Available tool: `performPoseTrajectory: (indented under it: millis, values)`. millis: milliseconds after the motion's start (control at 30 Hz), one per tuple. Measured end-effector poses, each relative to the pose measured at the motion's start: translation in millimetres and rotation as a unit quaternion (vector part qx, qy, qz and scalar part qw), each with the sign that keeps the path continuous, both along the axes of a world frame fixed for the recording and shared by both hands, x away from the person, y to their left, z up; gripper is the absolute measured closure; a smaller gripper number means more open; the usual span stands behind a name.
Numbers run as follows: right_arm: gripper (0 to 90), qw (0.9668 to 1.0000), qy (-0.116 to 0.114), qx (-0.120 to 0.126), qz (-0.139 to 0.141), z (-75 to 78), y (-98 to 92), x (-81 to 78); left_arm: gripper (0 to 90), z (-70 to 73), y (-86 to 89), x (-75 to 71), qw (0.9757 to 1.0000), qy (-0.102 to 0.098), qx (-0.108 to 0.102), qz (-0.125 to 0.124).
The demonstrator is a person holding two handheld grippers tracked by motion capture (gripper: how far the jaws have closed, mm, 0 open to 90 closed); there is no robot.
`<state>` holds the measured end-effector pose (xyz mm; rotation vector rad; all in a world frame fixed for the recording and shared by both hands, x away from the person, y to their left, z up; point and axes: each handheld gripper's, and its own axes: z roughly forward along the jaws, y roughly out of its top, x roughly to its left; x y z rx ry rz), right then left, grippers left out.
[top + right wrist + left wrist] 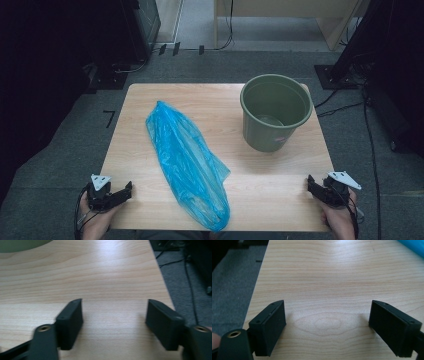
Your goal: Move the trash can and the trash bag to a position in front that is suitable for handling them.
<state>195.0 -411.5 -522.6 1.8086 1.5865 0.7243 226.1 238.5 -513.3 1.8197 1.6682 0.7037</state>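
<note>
High view: a blue bag (pixel 187 162) lies flat and crumpled along the middle of the table (pixel 280 190), running from the far left-centre down to the near edge. Taking the bag as landmark, a green bucket (pixel 275 112) stands upright to its right and farther back, well apart from it. The left gripper (pixel 122 192) sits at the near left corner, left of the bag's lower end and apart from it. The right gripper (pixel 312 184) sits at the near right corner, well apart from the bag, nearer the bucket's side.

Left gripper view shows its 2 jaws spread wide over bare wood, nothing between them, with a sliver of bag (pixel 412 245) at the top right. Right gripper view shows its jaws also parted and empty, with the bucket (pixel 22 245) at the top left.

By my reading, the work is at its start: neither hand has reached anything. Likely the bag is meant to line the bucket. The next move calls for both grippers to close in on the bag, find its open mouth and pinch thin film, which slips and bunches easily.
</note>
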Motion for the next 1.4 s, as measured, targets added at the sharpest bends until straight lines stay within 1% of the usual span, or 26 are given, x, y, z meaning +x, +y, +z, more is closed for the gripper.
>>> performPoseTrajectory:
  millis: [100, 167, 200, 233, 300, 333, 367, 400, 433, 467, 500, 567, 600, 633, 667, 700, 733, 800, 833, 867, 967, 1067, 1200, 1300, 1333, 1400]
  values:
    - [40.8, 0.9998, -0.011, -0.011, -0.008, 2.7, 1.3, 0.3, 15.1, 5.6, -5.6, 3.8, 1.0000, -0.006, -0.001, -0.006]
    - [43.6, 0.9997, -0.020, -0.010, -0.011, 6.5, 2.1, 3.5, 15.3, 13.2, -11.6, 9.3, 0.9998, -0.015, -0.006, -0.012]
    - [46.5, 0.9987, -0.048, 0.004, -0.014, 14.3, 3.4, 10.0, 19.1, 20.7, -16.7, 14.9, 0.9994, -0.026, -0.020, -0.013]
    - [46.5, 0.9987, -0.048, 0.004, -0.014, 14.3, 3.4, 10.0, 20.9, 20.7, -16.7, 14.9, 0.9994, -0.026, -0.020, -0.013]
    - [48.7, 0.9976, -0.069, 0.005, -0.012, 21.9, 5.1, 17.4, 21.6, 30.7, -25.2, 22.7, 0.9985, -0.040, -0.034, -0.016]
    - [50.5, 0.9957, -0.092, 0.000, -0.008, 32.1, 8.0, 29.1, 22.9, 38.9, -33.2, 29.4, 0.9973, -0.049, -0.050, -0.022]
    - [50.5, 0.9957, -0.092, 0.000, -0.008, 32.1, 8.0, 29.1, 23.4, 38.9, -33.2, 29.4, 0.9973, -0.049, -0.050, -0.022]
    - [51.8, 0.9937, -0.112, -0.004, 0.001, 39.1, 9.4, 40.9, 24.1, 43.4, -38.2, 33.4, 0.9964, -0.054, -0.061, -0.022]
    - [52.8, 0.9935, -0.113, -0.004, 0.003, 43.0, 9.9, 49.1, 24.3, 51.2, -50.1, 42.8, 0.9951, -0.061, -0.073, -0.028]
    - [53.8, 0.9934, -0.115, -0.001, 0.006, 46.5, 9.6, 58.2, 24.4, 51.2, -50.1, 42.8, 0.9951, -0.061, -0.073, -0.028]
    - [53.8, 0.9934, -0.115, -0.001, 0.006, 46.5, 9.6, 58.2, 24.4, 54.6, -56.5, 47.5, 0.9943, -0.064, -0.080, -0.030]
    - [55.1, 0.9916, -0.125, 0.031, 0.012, 53.4, 7.5, 76.4, 24.6, 61.7, -71.6, 57.1, 0.9930, -0.068, -0.088, -0.041]
    - [57.3, 0.9873, -0.137, 0.079, 0.008, 61.3, 4.0, 96.5, 24.7, 64.6, -78.5, 60.7, 0.9927, -0.070, -0.087, -0.046]
    - [57.8, 0.9865, -0.141, 0.083, 0.005, 63.8, 3.2, 102.8, 24.7, 66.5, -83.3, 63.4, 0.9924, -0.071, -0.086, -0.052]
    - [57.8, 0.9865, -0.141, 0.083, 0.005, 63.8, 3.2, 102.8, 24.7, 69.4, -91.1, 67.7, 0.9919, -0.071, -0.088, -0.058]
    - [58.5, 0.9842, -0.153, 0.088, 0.003, 70.9, 2.6, 119.4, 25.1, 71.4, -96.6, 71.1, 0.9916, -0.072, -0.088, -0.063]
    - [58.5, 0.9842, -0.153, 0.088, 0.003, 70.9, 2.6, 119.4, 25.1, 72.6, -100.4, 73.6, 0.9913, -0.073, -0.089, -0.064]
    - [58.6, 0.9830, -0.160, 0.090, 0.015, 76.0, 4.7, 130.5, 26.0, 75.3, -110.5, 80.5, 0.9903, -0.076, -0.093, -0.070]
    - [58.7, 0.9829, -0.161, 0.086, 0.023, 77.6, 6.8, 134.7, 26.4, 75.9, -114.7, 83.6, 0.9899, -0.075, -0.095, -0.073]
    - [60.9, 0.9835, -0.162, 0.072, 0.033, 79.5, 11.7, 140.1, 28.1, 76.7, -122.0, 88.1, 0.9892, -0.077, -0.098, -0.077]
    - [62.0, 0.9836, -0.160, 0.075, 0.035, 80.0, 14.4, 142.2, 30.0, 76.9, -128.9, 92.8, 0.9885, -0.079, -0.099, -0.082]
    - [66.0, 0.9806, -0.163, 0.097, 0.047, 79.2, 20.4, 140.5, 30.4, 75.1, -139.1, 100.9, 0.9878, -0.079, -0.104, -0.085]
    - [66.8, 0.9793, -0.160, 0.090, 0.086, 78.2, 39.8, 139.0, 32.4, 73.9, -148.6, 109.3, 0.9869, -0.077, -0.113, -0.086]
    - [65.5, 0.9739, -0.157, 0.081, 0.143, 79.4, 60.2, 137.0, 33.8, 74.8, -154.9, 114.3, 0.9860, -0.080, -0.118, -0.088]
    - [62.6, 0.9709, -0.158, 0.067, 0.168, 80.5, 68.3, 136.4, 34.6, 75.2, -156.3, 115.3, 0.9858, -0.080, -0.118, -0.089]
    - [61.2, 0.9680, -0.164, 0.053, 0.183, 83.4, 77.3, 137.0, 35.2, 76.2, -161.1, 119.1, 0.9854, -0.082, -0.119, -0.089]
